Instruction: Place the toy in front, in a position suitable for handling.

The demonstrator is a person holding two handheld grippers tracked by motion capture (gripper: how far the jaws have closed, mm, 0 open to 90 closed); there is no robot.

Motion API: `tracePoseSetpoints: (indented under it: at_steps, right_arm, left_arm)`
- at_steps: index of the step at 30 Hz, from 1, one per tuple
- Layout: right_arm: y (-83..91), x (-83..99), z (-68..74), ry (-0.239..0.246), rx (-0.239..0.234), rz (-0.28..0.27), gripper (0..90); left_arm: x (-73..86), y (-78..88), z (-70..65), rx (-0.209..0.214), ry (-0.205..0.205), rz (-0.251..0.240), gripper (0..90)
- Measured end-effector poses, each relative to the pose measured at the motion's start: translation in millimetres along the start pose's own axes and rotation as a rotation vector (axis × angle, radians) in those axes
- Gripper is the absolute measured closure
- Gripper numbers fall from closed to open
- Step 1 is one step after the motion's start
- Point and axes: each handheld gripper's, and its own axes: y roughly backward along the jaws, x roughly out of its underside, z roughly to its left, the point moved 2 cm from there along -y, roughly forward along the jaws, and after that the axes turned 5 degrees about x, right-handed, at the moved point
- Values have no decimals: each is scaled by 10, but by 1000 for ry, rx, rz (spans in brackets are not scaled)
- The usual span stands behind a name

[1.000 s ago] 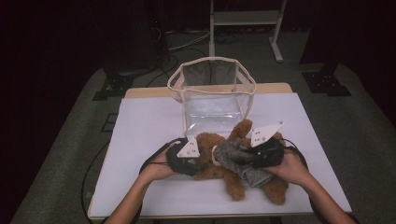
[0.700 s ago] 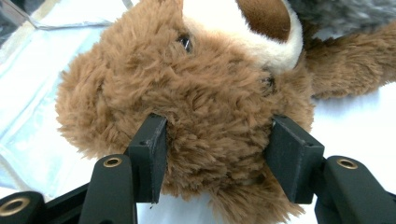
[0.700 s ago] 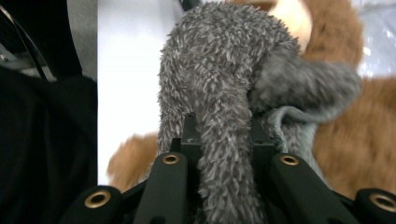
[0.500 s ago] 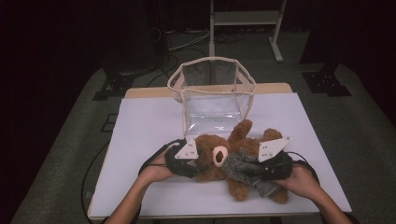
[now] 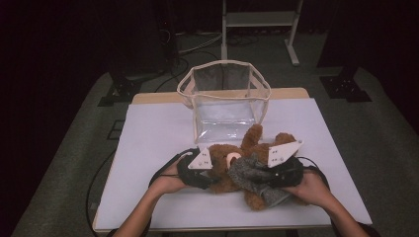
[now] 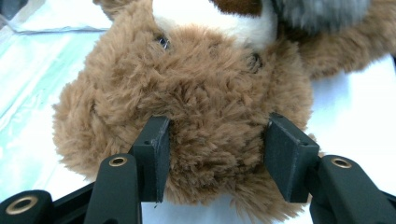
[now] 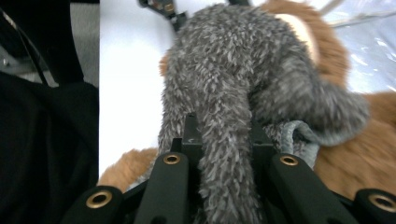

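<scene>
Teddy bear [image 5: 232,168] lies lower centre of the high view on the desk [image 5: 148,148], wearing a grey sweater [image 5: 252,173]. Left tool [image 6: 215,158] clamped on its head; right tool [image 7: 219,140] pinches sweater fabric. Looks light, soft and squashy; grip deep into the plush.

A white-covered worktop [image 5: 148,143] is seen. A clear plastic bag [image 5: 225,101] is stood upright at its far side; a brown teddy bear [image 5: 232,165] in a grey garment is laid just in front.

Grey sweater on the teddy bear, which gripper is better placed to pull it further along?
Right gripper: its jaws already pinch the grey sweater. Left gripper clamps the bear's head, probably anchoring it.
</scene>
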Motion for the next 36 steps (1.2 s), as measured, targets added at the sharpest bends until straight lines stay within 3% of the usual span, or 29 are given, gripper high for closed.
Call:
tracePoseSetpoints:
  at_steps: [5, 12, 15, 19, 24, 27, 32, 36]
  right_arm:
    - [-95, 75, 56, 11, 4, 35, 746]
    - [-27, 296, 121, -13, 12, 93, 746]
    - [8, 218, 126, 8, 14, 77, 746]
    - [21, -20, 92, 44, 29, 26, 745]
    - [-101, -231, -1, 55, 35, -17, 745]
    - [-157, -185, -30, 53, 32, -5, 745]
    - [-62, -28, -45, 19, 37, 26, 744]
    - [3, -96, -68, 27, 52, 22, 743]
  left_arm:
    - [26, 13, 32, -9, 16, -2, 450]
    - [16, 23, 51, -11, 18, -7, 446]
    - [11, 14, 48, -3, 17, -6, 450]
    - [2, 12, 31, 7, 4, -1, 454]
    - [19, 10, 21, 10, 8, 0, 453]
    - [42, 22, 22, 11, 14, -9, 450]
    - [13, 20, 1, 22, -5, -1, 449]
    - [7, 6, -10, 25, -9, 4, 450]
